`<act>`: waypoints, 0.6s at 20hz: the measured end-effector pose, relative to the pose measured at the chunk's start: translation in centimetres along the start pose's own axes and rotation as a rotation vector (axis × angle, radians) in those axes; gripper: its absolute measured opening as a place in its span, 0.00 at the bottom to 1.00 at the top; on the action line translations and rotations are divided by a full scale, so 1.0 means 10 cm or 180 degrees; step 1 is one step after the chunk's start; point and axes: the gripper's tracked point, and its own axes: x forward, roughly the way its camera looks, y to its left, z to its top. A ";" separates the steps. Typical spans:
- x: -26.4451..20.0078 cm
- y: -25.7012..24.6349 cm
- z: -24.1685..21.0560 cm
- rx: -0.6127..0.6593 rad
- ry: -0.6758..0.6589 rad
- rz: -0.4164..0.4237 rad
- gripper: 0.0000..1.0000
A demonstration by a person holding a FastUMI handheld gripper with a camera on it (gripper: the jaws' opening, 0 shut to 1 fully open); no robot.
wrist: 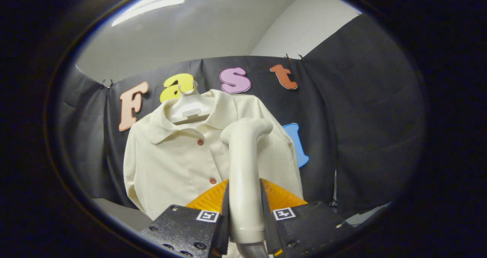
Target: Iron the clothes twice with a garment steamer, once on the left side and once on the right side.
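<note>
Jaws clenched on steamer [245,166] handle, its head against hanging cream shirt [179,163]; no legible brand.

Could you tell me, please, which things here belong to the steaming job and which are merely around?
Part of the job:
- garment steamer, clamped between the fingers of the gripper, head toward the shirt
- cream shirt, hanging just beyond the fingers
- white hanger carrying the shirt

Merely around:
- black cloth wall behind the shirt

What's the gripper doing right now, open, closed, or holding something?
Gripper: closed on the garment steamer, both fingers pressing its handle, head up in front of the hanging shirt.
</note>
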 end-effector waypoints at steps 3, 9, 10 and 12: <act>-0.04 -0.10 -0.11 0.0034 0.0049 -0.0030 0.37; -0.20 -0.23 -0.51 0.0076 0.0223 -0.0036 0.37; -0.22 -0.26 -0.56 0.0081 0.0242 -0.0039 0.37; -0.28 -0.29 -0.71 0.0119 0.0320 -0.0044 0.37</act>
